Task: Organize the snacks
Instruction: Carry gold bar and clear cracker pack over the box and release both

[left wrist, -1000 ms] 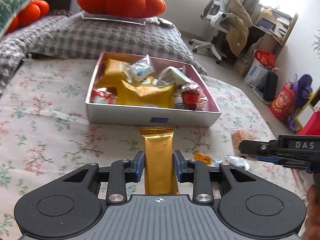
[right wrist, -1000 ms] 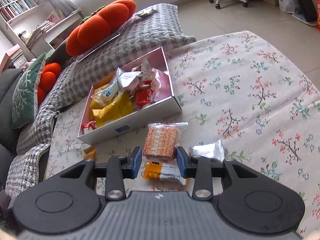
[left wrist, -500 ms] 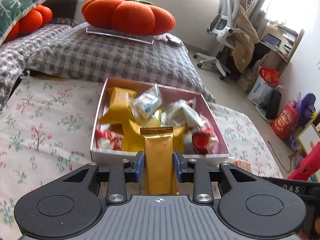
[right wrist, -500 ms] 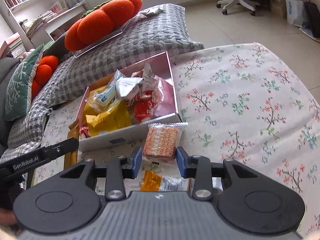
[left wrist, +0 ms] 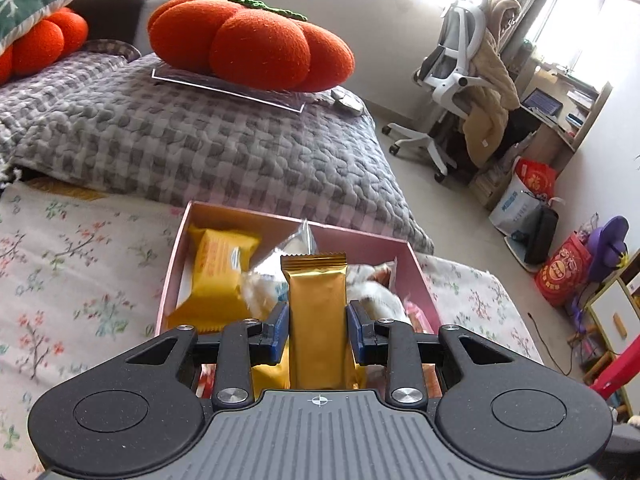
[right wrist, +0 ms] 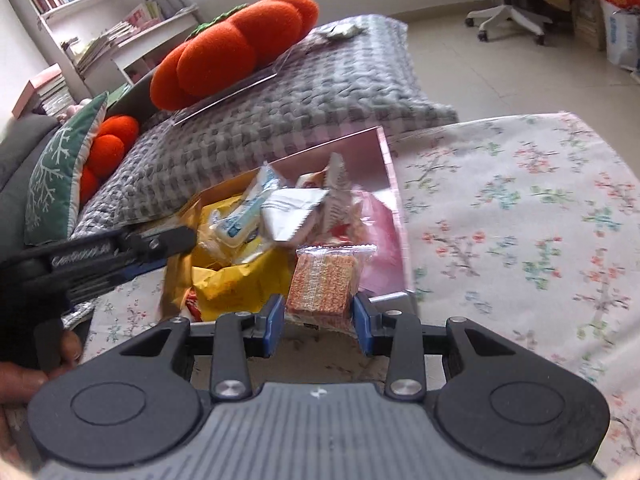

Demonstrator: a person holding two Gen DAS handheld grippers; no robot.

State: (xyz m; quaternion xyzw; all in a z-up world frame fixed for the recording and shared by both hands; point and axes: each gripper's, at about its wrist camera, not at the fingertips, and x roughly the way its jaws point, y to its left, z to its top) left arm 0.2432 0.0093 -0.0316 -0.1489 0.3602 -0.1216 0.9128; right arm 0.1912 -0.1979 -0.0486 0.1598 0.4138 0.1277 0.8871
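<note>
My left gripper [left wrist: 318, 334] is shut on a gold foil bar [left wrist: 316, 312] and holds it above the pink snack box [left wrist: 178, 248], which holds yellow, white and red packets. My right gripper [right wrist: 319, 326] is shut on a clear-wrapped orange cracker packet [right wrist: 324, 284], held over the box's near right corner [right wrist: 394, 200]. The left gripper [right wrist: 120, 252] also shows in the right wrist view, reaching over the box's left side with the gold bar [right wrist: 174, 280] hanging below it.
The box sits on a floral cloth [right wrist: 520, 208]. Behind it lie a grey checked cushion [left wrist: 180, 140] and an orange pumpkin pillow [left wrist: 252, 44]. An office chair [left wrist: 452, 76] and bags [left wrist: 564, 272] stand on the floor at the right.
Both grippers have risen and moved forward with their snacks, from the cloth in front of the box to above the box.
</note>
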